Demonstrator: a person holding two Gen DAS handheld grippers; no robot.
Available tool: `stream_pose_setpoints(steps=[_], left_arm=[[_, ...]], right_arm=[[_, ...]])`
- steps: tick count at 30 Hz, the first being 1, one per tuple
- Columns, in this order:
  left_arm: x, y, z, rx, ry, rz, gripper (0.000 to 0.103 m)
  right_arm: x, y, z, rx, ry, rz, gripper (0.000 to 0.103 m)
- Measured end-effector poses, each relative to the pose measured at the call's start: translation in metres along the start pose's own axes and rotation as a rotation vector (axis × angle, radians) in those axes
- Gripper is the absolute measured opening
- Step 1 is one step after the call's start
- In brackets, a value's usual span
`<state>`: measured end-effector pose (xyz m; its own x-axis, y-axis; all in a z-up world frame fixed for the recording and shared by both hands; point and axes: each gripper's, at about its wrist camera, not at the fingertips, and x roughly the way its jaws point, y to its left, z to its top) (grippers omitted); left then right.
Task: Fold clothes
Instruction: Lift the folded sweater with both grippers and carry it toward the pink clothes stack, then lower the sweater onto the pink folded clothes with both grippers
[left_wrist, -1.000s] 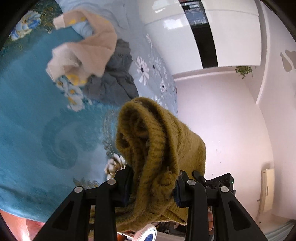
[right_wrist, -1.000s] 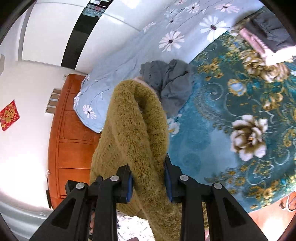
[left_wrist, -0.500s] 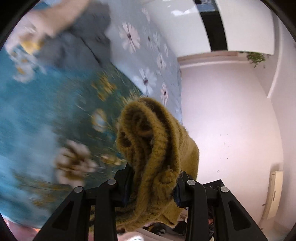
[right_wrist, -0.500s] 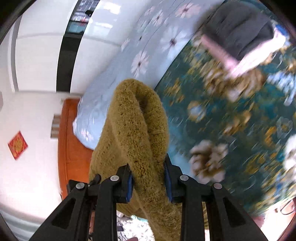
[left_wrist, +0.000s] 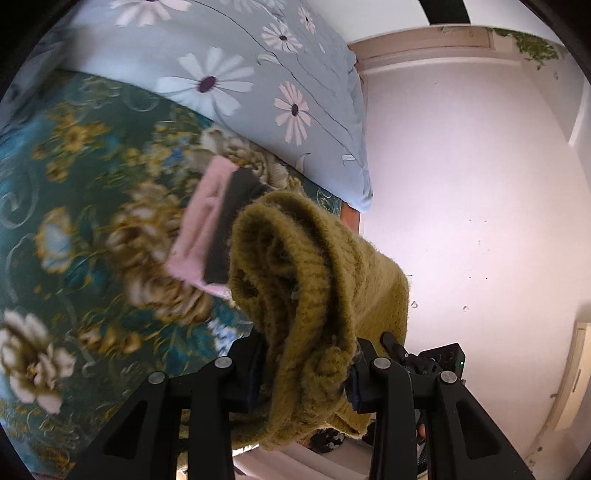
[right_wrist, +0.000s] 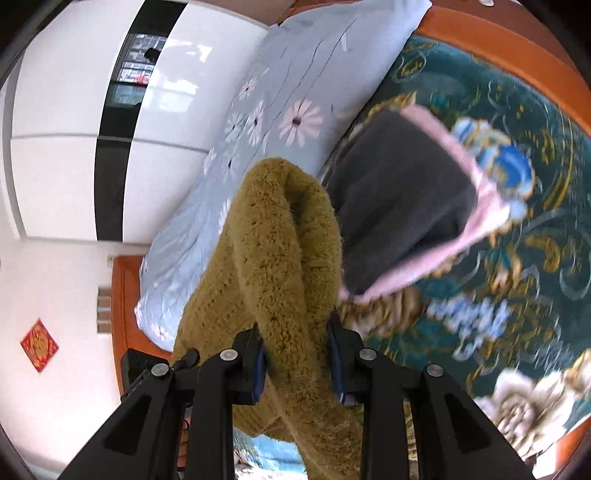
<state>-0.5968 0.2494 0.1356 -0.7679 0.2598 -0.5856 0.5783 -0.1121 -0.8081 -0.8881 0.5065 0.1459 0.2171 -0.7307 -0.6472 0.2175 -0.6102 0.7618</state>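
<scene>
Both the left tongs (left_wrist: 308, 373) and right tongs (right_wrist: 297, 363) grip the mustard sweater (left_wrist: 306, 280) above a blurred, seemingly folded dark garment (right_wrist: 399, 203).

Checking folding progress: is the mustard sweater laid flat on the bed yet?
No. The mustard sweater hangs bunched, pinched by the left gripper and right gripper.

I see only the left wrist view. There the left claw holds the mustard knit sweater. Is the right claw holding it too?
Observer: Yes, the right claw is shut on the same mustard sweater.
Operator: What lies beyond it?
Observer: A dark grey folded garment on a pink one, on the floral bedspread.
Operator: Anything on the wall?
Observer: A red diamond decoration, beside the orange wooden headboard.
</scene>
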Motion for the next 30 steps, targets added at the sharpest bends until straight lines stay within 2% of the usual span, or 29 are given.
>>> stream_pose_setpoints(steps=[8,12,18,22,24,27,28,30], left_arm=[[0.079,-0.019,0.063,-0.042,0.040,0.071,0.038],[0.113,-0.021,0.089,-0.058,0.055,0.114,0.038],[0.153,-0.004,0.114,-0.077,0.073,0.219,0.038],[0.163,0.011,0.122,-0.111,0.069,0.229,0.040],[0.163,0.012,0.124,-0.106,0.074,0.228,0.042],[0.160,0.010,0.125,-0.087,0.102,0.215,0.051],[0.156,0.008,0.125,-0.076,0.111,0.204,0.059],[0.138,0.003,0.123,-0.051,0.089,0.178,0.063]], right_arm=[[0.008,-0.031,0.106,0.043,0.008,-0.024,0.030],[0.027,-0.053,0.142,0.067,0.018,-0.046,0.030],[0.061,-0.090,0.165,0.110,0.049,-0.117,0.031],[0.073,-0.115,0.171,0.155,0.042,-0.102,0.033],[0.074,-0.114,0.172,0.135,0.043,-0.102,0.035],[0.074,-0.109,0.173,0.096,0.044,-0.103,0.040],[0.070,-0.104,0.172,0.066,0.040,-0.112,0.044],[0.058,-0.093,0.170,-0.007,0.028,-0.135,0.050]])
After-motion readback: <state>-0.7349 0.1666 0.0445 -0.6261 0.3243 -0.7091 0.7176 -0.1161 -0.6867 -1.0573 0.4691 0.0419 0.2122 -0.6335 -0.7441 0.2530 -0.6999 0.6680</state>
